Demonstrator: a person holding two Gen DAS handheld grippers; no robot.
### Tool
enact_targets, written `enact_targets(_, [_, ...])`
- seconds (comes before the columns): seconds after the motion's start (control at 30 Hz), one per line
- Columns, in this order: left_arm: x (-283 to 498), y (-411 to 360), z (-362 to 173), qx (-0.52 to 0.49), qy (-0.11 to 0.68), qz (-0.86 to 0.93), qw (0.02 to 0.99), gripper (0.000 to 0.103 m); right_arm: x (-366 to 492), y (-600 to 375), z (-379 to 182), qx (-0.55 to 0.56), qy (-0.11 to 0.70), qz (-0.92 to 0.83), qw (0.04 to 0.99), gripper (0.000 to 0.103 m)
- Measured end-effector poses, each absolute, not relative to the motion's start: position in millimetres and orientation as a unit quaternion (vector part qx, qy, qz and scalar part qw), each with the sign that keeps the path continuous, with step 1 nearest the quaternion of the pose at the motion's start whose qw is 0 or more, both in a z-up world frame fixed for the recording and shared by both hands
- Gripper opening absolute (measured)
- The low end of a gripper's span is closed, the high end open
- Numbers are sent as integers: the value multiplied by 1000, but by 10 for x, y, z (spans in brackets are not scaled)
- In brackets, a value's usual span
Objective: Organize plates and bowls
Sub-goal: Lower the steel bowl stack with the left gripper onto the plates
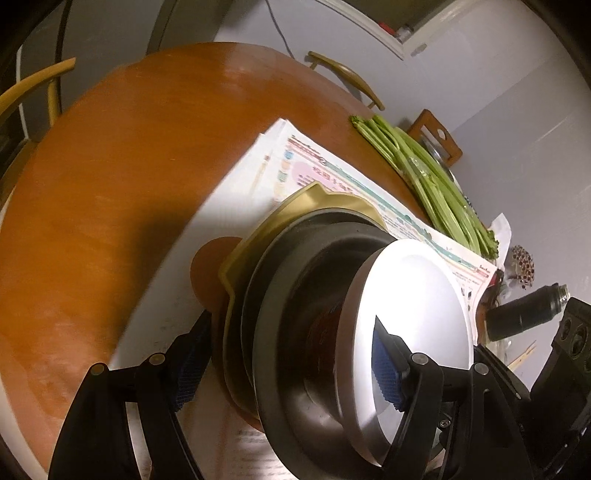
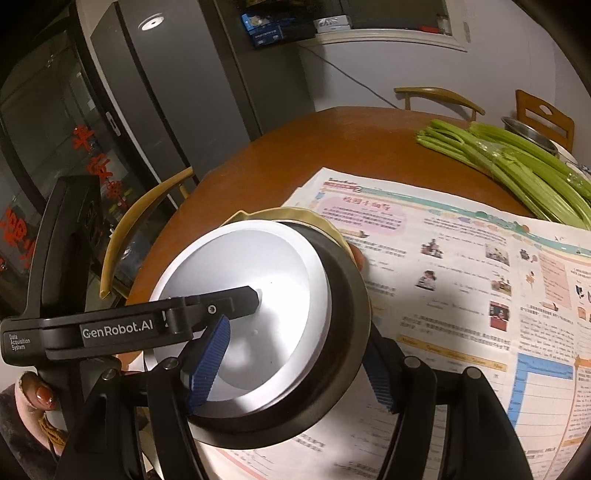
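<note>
Hard, slick, breakable stack [image 2: 280, 332] near the tabletop [image 1: 110, 166] edge — right tool [image 2: 291, 373] clamps its rims, left tool [image 1: 288, 369] straddles it, apart — rims grip best.

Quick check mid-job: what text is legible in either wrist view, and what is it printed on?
"GenRobot.AI": left gripper body.
"Data Acquisition System": same body, small print.
"2": newspaper header, circled.
Newspaper headlines and columns: too blurred.
Red characters on glass door: unreadable.
Shelf boxes: too small.

This is a home dining corner: a round wooden table [image 2: 295, 147] with curved-back chairs [image 2: 439, 94] drawn up to it. Celery stalks [image 2: 517, 166] and a spread newspaper [image 2: 461, 258] lie on it. A tall dark fridge [image 2: 177, 92] stands just behind, by a cluttered windowsill [image 2: 388, 37].
</note>
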State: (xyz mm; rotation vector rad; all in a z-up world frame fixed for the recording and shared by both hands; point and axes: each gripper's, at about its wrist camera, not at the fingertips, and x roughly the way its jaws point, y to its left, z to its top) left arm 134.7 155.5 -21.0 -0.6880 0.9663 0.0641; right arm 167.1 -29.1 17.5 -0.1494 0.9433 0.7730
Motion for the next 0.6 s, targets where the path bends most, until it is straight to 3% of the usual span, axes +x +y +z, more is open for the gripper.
enact_targets(0.6, [1895,804,-222,-295,474,-13,830,78,1997,-1076,183,-37,443,308,841,68])
